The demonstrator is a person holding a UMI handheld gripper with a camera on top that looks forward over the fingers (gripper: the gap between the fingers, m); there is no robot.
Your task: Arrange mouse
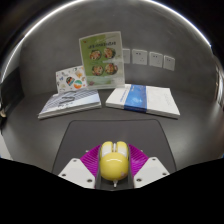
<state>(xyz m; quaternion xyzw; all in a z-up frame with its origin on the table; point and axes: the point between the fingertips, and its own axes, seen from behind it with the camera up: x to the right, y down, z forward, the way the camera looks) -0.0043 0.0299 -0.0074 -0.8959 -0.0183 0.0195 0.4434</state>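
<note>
The yellow mouse (114,160) is sitting right between the fingers of the gripper (114,166), long side pointing straight ahead. Both purple pads (93,158) are pressing on its sides, so the gripper is holding it. It is hanging low over the dark mat (112,132) on the desk (30,130), with books (142,99) lying farther ahead.

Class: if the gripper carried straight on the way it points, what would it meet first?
The gripper holds the yellow mouse; past the dark mat, probably the gap between the two booklets, though depth is unclear.
</note>
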